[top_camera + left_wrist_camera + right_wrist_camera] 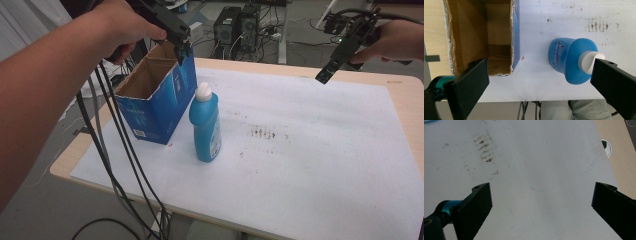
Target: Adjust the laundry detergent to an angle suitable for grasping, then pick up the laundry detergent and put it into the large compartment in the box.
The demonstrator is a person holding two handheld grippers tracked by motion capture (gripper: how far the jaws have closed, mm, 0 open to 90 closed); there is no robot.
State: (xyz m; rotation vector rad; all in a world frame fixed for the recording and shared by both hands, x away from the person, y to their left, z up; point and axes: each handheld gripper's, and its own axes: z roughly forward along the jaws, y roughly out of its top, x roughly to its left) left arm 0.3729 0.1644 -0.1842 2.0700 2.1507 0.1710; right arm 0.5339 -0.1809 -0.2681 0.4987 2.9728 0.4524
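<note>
Plainly, the left hand-held gripper (181, 44), jaws spread, hangs over the open blue carton (156, 97); the blue bottle (206, 125), at the carton's 3 o'clock, could tip if clipped. The right hand-held gripper (327, 70) is spread too.

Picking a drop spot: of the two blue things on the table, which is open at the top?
The blue cardboard box: its top is open, showing the bare brown inside. The blue bottle beside it stands upright with its white cap on.

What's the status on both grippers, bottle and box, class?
Left gripper open above box. Right gripper open, high over mat. Blue bottle upright beside box, untouched. Nothing blocking.
</note>
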